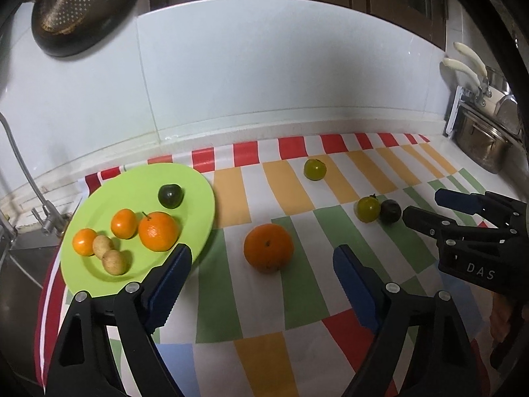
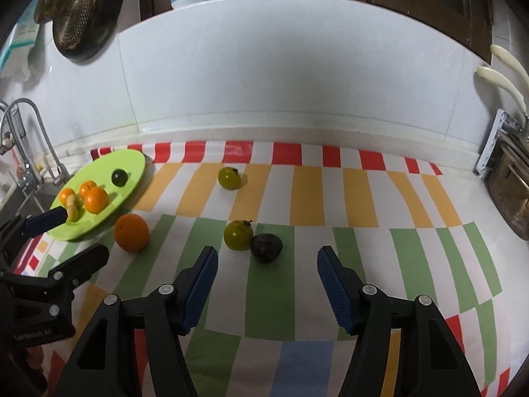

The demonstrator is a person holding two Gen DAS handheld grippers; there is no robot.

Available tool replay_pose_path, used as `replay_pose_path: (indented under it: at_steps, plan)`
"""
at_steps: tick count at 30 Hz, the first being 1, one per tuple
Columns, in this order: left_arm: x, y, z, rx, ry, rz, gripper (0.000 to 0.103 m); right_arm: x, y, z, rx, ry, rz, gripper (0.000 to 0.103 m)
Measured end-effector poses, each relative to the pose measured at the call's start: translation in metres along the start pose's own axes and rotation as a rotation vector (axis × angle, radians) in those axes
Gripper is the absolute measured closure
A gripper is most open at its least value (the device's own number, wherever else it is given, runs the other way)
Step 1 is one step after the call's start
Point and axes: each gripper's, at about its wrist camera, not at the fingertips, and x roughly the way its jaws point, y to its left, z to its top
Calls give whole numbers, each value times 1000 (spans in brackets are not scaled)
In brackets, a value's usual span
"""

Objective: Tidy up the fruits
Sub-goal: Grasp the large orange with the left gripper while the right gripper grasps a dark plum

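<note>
A lime-green plate (image 1: 99,205) (image 2: 132,165) at the left of the striped cloth holds three oranges, two small tan fruits and a dark green fruit (image 1: 170,196). A large orange (image 1: 268,247) (image 2: 131,232) lies loose on the cloth. My left gripper (image 1: 263,249) (image 2: 82,233) is open, and the orange sits just ahead of its tips, untouched. A yellow-green fruit (image 1: 368,209) (image 2: 238,235) touches a dark purple fruit (image 1: 390,211) (image 2: 266,248). My right gripper (image 2: 268,253) (image 1: 423,204) is open just short of that dark fruit. Another yellow-green fruit (image 1: 314,169) (image 2: 229,178) lies farther back.
The striped cloth (image 1: 297,297) covers a counter against a white tiled wall. A faucet (image 1: 43,211) and sink are at the left, beside the plate. A steel pot (image 1: 482,145) and cream-handled knives (image 1: 463,66) stand at the right. A strainer (image 1: 76,6) hangs on the wall.
</note>
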Motion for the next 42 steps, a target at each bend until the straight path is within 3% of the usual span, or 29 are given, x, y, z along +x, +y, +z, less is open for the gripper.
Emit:
replay_pose_path:
  at_steps: [17, 42]
  plan:
    - [37, 1, 1, -8, 97, -65, 40, 38, -4, 1, -19, 78, 35, 56]
    - [53, 4, 5, -33, 115, -85, 61, 47, -5, 6, -30, 94, 56, 75]
